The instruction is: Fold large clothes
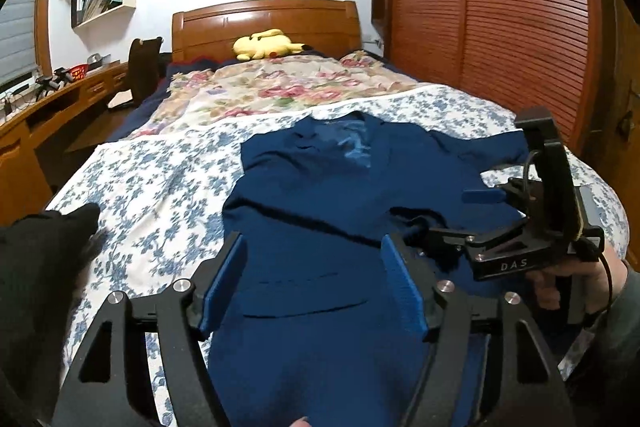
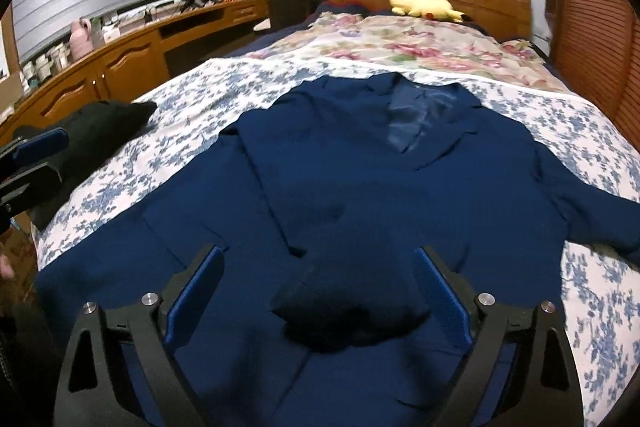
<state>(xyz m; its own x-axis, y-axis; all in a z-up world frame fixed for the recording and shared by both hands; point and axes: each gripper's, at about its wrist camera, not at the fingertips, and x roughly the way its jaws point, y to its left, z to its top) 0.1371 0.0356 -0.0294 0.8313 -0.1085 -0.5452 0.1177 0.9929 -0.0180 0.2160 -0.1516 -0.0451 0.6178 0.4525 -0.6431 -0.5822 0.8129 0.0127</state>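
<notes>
A navy blue jacket (image 2: 360,163) lies face up and spread across the bed, collar toward the headboard. One sleeve is folded across its front, and the dark cuff (image 2: 352,307) rests between the fingers of my right gripper (image 2: 318,253). That gripper is open, and its blue pads do not press on the cloth. My left gripper (image 1: 312,243) hovers open over the jacket's lower left part (image 1: 312,195) with nothing gripped. In the left wrist view the right gripper (image 1: 464,215) shows at the right, held by a hand. In the right wrist view the left gripper (image 2: 36,163) shows at the left edge.
The bed has a blue floral sheet (image 1: 160,187) and a pink floral cover (image 1: 280,91) farther up. A black garment (image 2: 100,131) lies at the bed's left edge. A yellow plush (image 1: 264,45) sits by the wooden headboard (image 1: 264,19). A desk (image 2: 120,59) runs left and a slatted wardrobe (image 1: 500,7) stands right.
</notes>
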